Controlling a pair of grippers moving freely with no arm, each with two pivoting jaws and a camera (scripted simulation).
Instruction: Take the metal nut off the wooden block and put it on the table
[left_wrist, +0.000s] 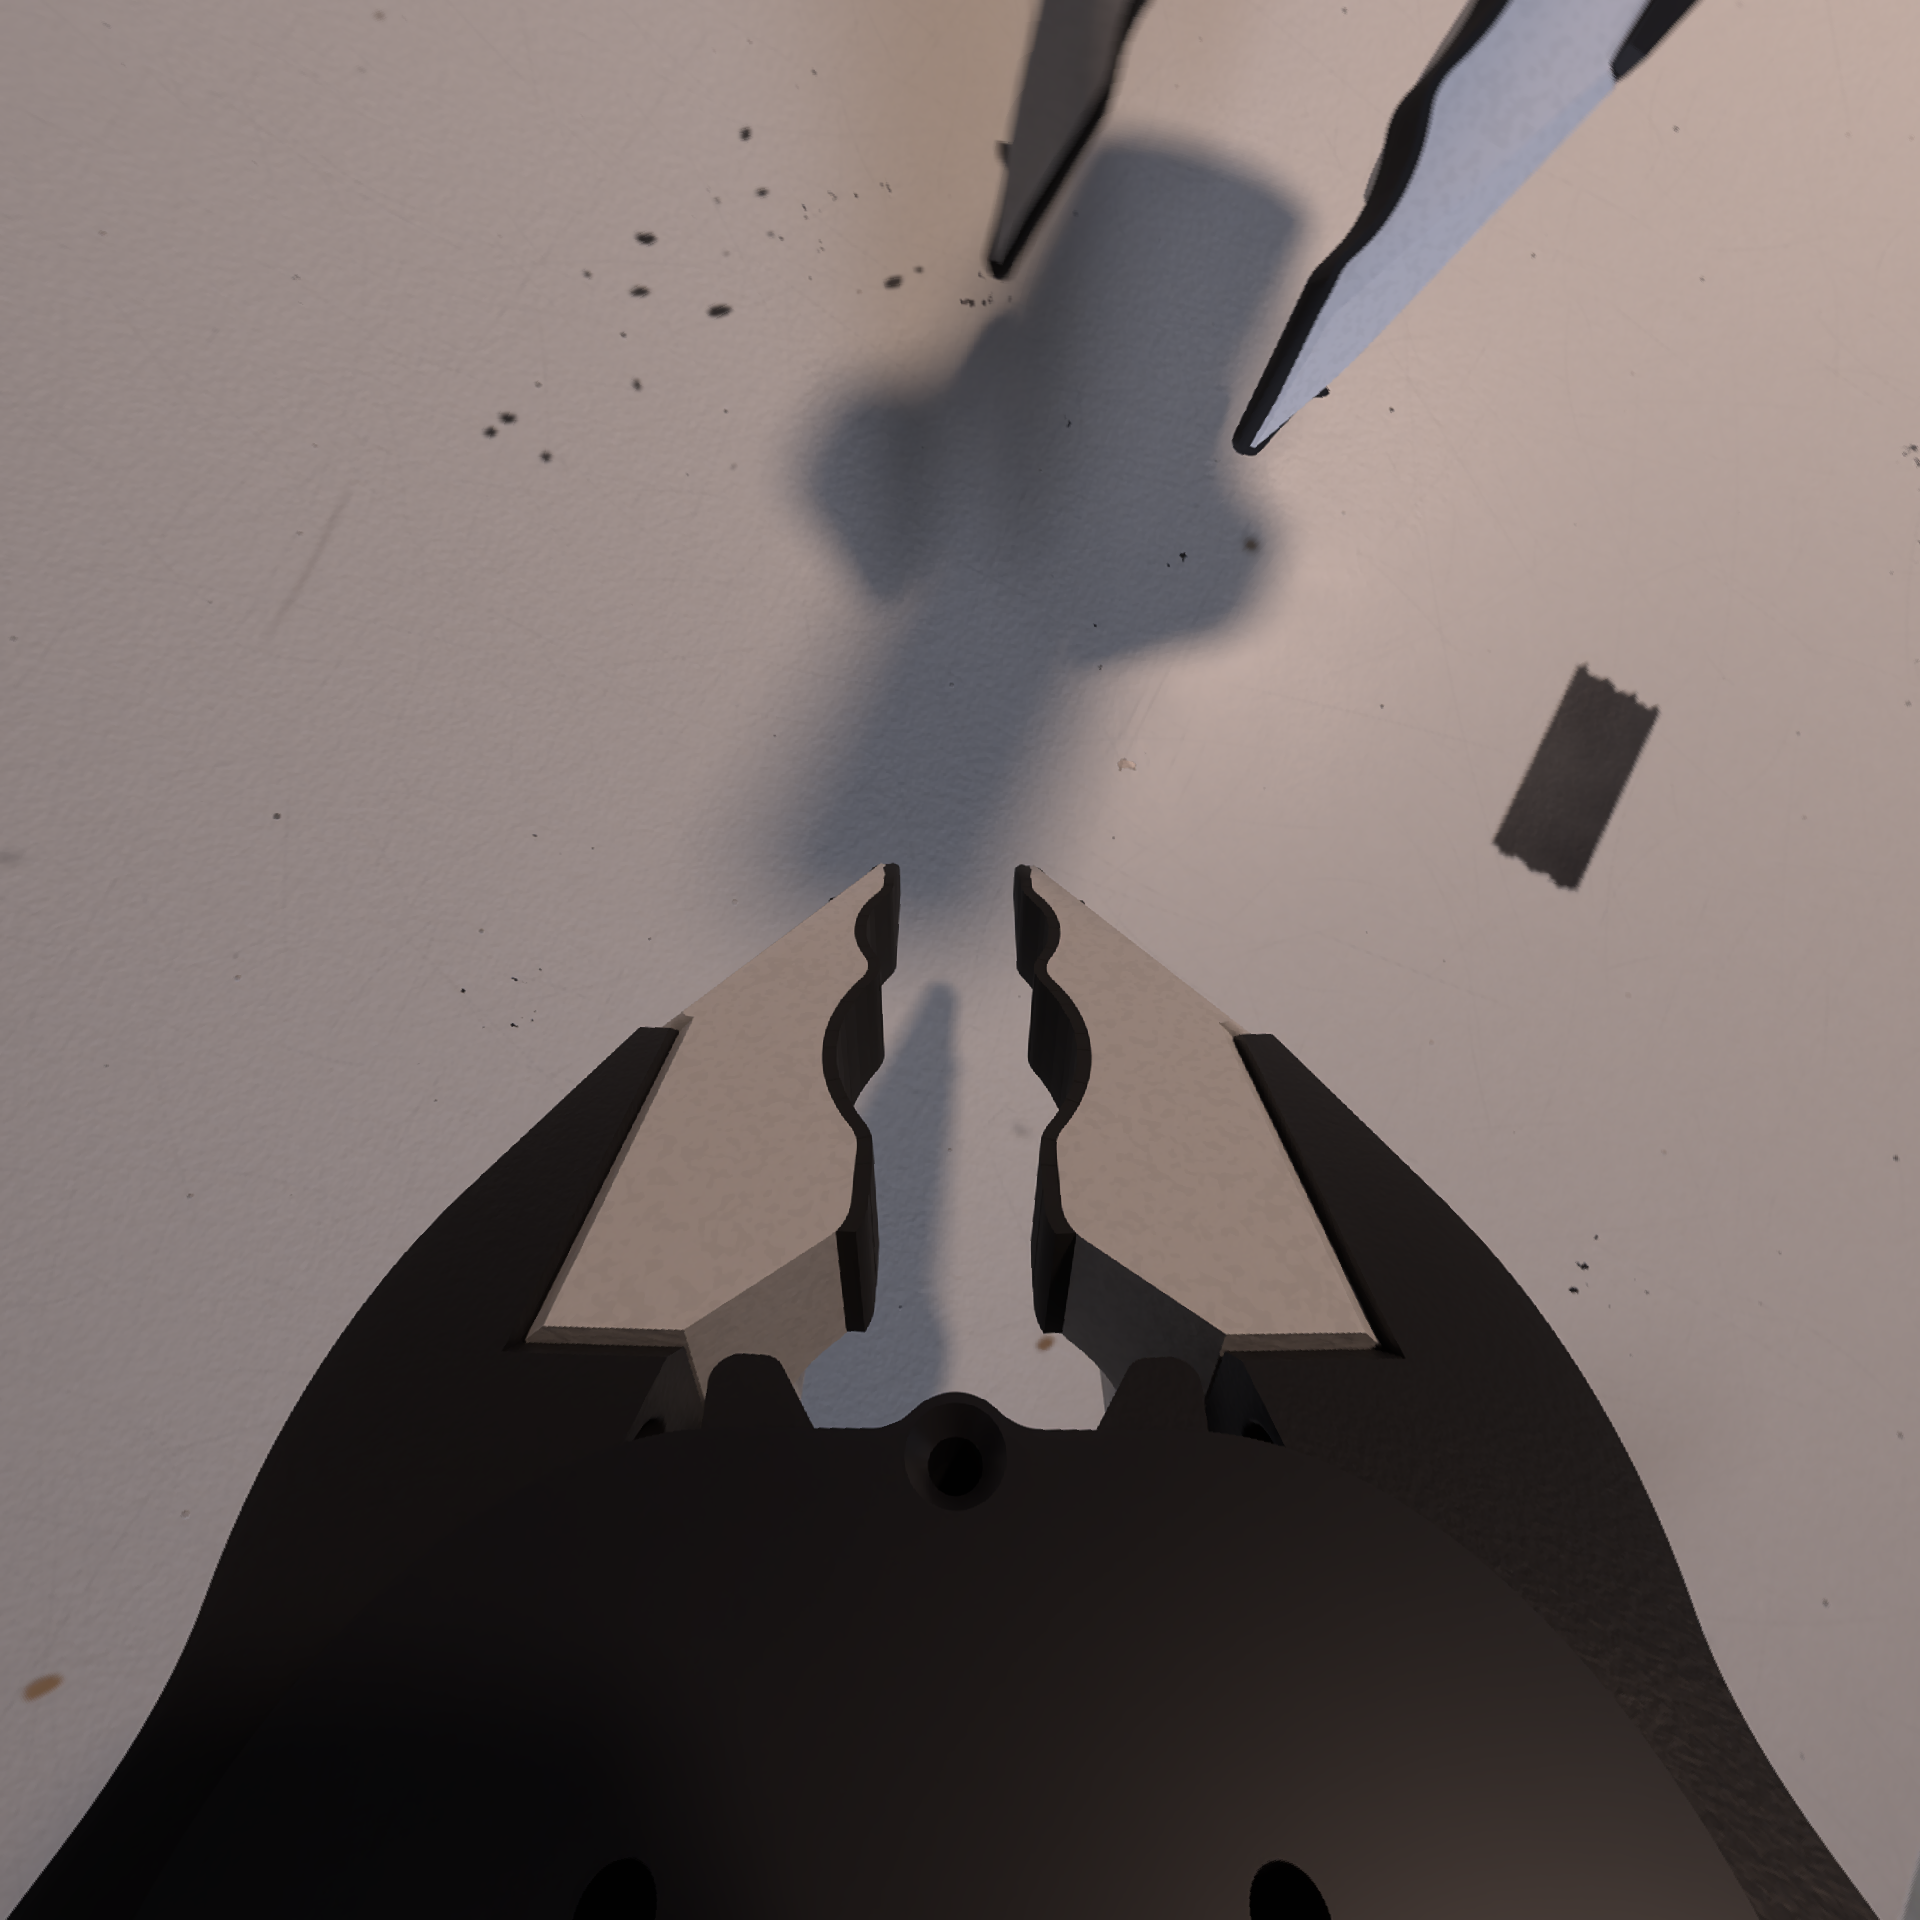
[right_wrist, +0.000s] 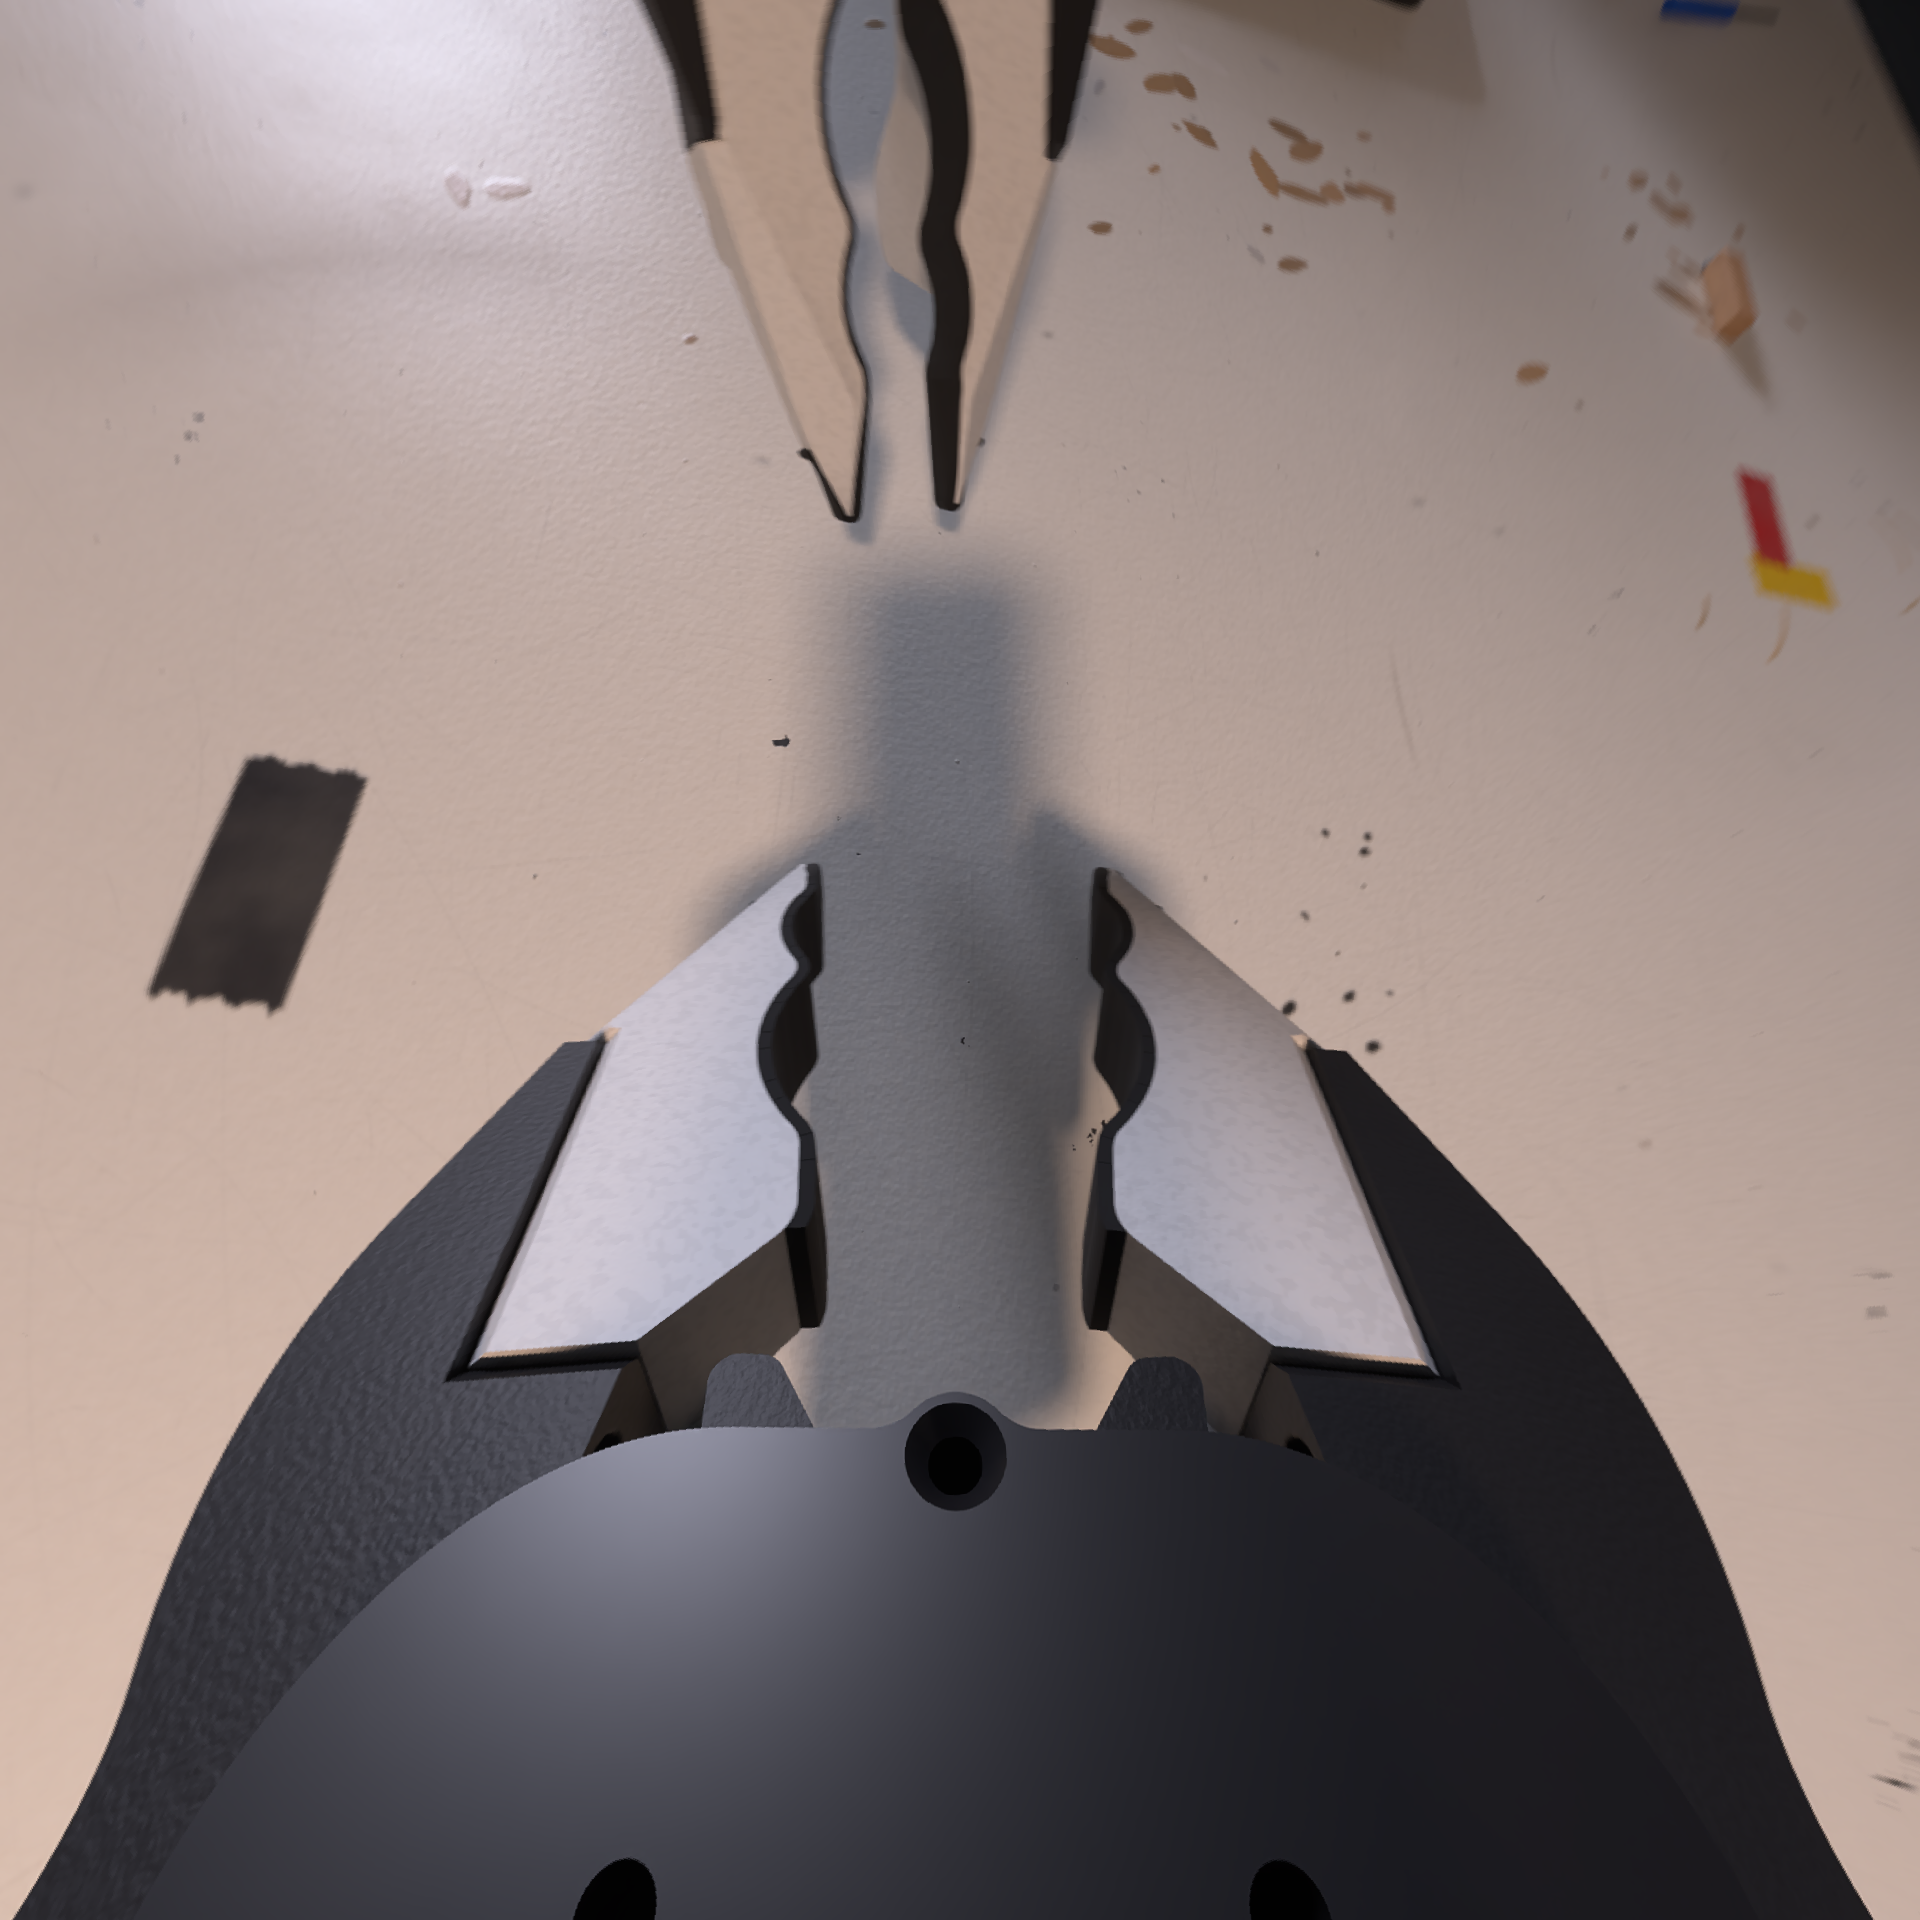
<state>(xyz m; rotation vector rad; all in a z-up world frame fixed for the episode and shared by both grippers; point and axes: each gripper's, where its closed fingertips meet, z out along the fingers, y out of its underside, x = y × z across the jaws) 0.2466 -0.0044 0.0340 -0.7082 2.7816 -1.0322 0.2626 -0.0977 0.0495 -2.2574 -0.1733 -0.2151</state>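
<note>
1. Two grippers show in all, and each appears in both views. No metal nut and no wooden block shows in either view, so I cannot tell where they are.
2. One strip of dark tape (left_wrist: 1576, 777) lies flat on the pale surface (left_wrist: 416, 727), seen at the right of the left wrist view and at the left of the right wrist view (right_wrist: 257, 883).
3. Left wrist view: scattered black specks (left_wrist: 644, 281) dot the surface at upper left. The left gripper (left_wrist: 957, 883) is at centre, its two fingers (left_wrist: 748, 1122) parted by a narrow gap, with nothing between them and touching nothing. The right gripper (left_wrist: 1122, 358) enters from the top edge, its fingers set wider apart and empty.
4. Right wrist view: the right gripper (right_wrist: 954, 883) is at centre, its two fingers (right_wrist: 665, 1164) moderately apart, holding nothing, with only shadowed surface (right_wrist: 416, 520) between them. The left gripper (right_wrist: 902, 504) points in from the top, its fingertips close together but not meeting, also empty.
5. Further right in that view lie many tan wood chips (right_wrist: 1309, 182), one small tan wooden offcut (right_wrist: 1730, 296), one red and yellow piece (right_wrist: 1779, 551), and more black specks (right_wrist: 1340, 925) just beside the right finger.
</note>
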